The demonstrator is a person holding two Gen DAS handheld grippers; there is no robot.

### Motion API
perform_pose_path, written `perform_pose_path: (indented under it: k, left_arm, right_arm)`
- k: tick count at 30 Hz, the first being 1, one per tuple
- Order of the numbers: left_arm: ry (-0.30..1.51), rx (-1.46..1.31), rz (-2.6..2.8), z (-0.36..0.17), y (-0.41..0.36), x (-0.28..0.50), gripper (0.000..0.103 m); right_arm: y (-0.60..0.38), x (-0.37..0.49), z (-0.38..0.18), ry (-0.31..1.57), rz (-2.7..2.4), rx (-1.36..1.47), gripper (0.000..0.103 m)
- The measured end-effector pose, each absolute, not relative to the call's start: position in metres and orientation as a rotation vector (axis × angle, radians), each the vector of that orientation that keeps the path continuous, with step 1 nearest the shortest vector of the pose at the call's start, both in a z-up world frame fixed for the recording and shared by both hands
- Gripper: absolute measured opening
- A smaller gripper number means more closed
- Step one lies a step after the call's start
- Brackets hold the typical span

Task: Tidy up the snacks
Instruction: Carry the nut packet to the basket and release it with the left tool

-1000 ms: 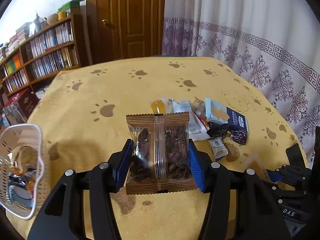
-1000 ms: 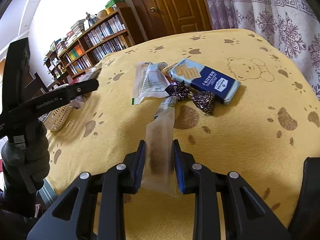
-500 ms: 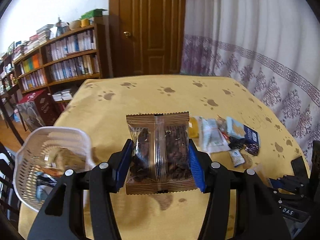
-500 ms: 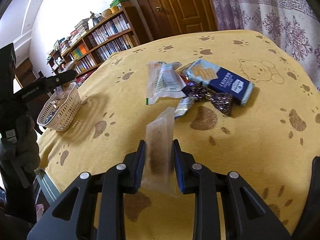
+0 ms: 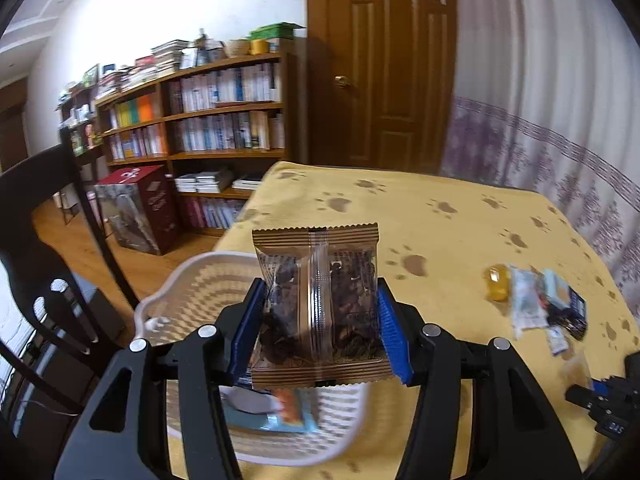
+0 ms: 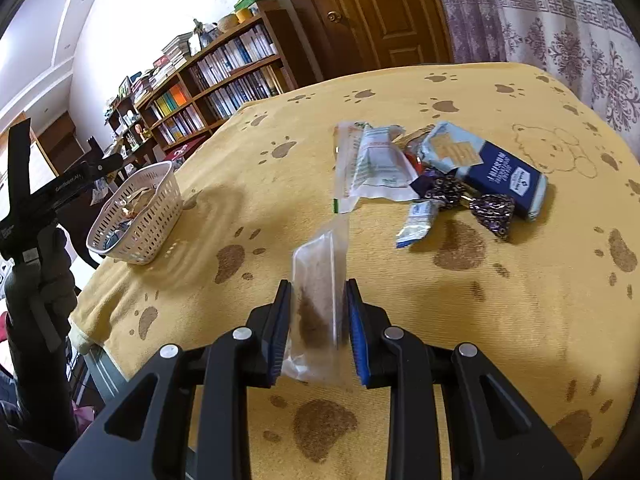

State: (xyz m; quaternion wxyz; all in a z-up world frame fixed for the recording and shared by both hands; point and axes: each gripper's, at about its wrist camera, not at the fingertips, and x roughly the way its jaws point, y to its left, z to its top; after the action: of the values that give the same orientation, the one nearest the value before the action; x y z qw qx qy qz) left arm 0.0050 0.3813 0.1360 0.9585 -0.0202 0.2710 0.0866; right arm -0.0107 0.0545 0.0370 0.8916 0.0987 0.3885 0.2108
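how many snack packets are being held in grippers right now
2. A brown packet is clamped in the left gripper above the basket; a clear packet is clamped in the right gripper.

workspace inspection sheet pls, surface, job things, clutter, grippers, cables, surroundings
Surface: yellow paw-print tablecloth covers the table.
Job's things: white basket near the table's left edge, wrappers already inside; brown snack pack held above it; clear sachet held over the cloth; loose snack pile with a navy box.
Clutter: yellow candy beside the pile.
Grippers: left hand-held gripper shut on the brown pack; right hand-held gripper shut on the sachet.
Cables: nothing seen.
Surroundings: bookshelf, wooden door, patterned curtain, dark chair.
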Motion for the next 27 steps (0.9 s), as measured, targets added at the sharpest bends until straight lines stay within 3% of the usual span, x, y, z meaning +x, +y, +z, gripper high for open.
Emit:
perform_pose_path:
  k: [7,9,10,11,12,27]
  left_arm:
    - [0.554,-0.058,0.249,0.133,0.419,0.007,0.056]
    - [0.554,-0.061,0.263,0.132,0.426,0.007,0.061]
    - [0.553,-0.066,0.276,0.132,0.432,0.007,0.076]
    - [0.551,-0.071,0.285,0.131,0.434,0.007,0.082]
    - [0.544,-0.079,0.295,0.131,0.438,0.006,0.094]
    - [0.466,-0.129,0.358,0.141,0.465,-0.021,0.097]
  right_arm:
    - [0.065,-0.008,0.038,0.815,0.441,0.195,0.027]
    - [0.069,-0.007,0.038,0.818,0.446,0.190,0.027]
    - [0.071,-0.007,0.038,0.820,0.450,0.187,0.027]
    - [0.074,-0.006,0.038,0.821,0.454,0.183,0.027]
    - [0.076,-0.005,0.039,0.821,0.457,0.181,0.027]
    - [0.136,0.014,0.077,0.762,0.610,0.184,0.027]
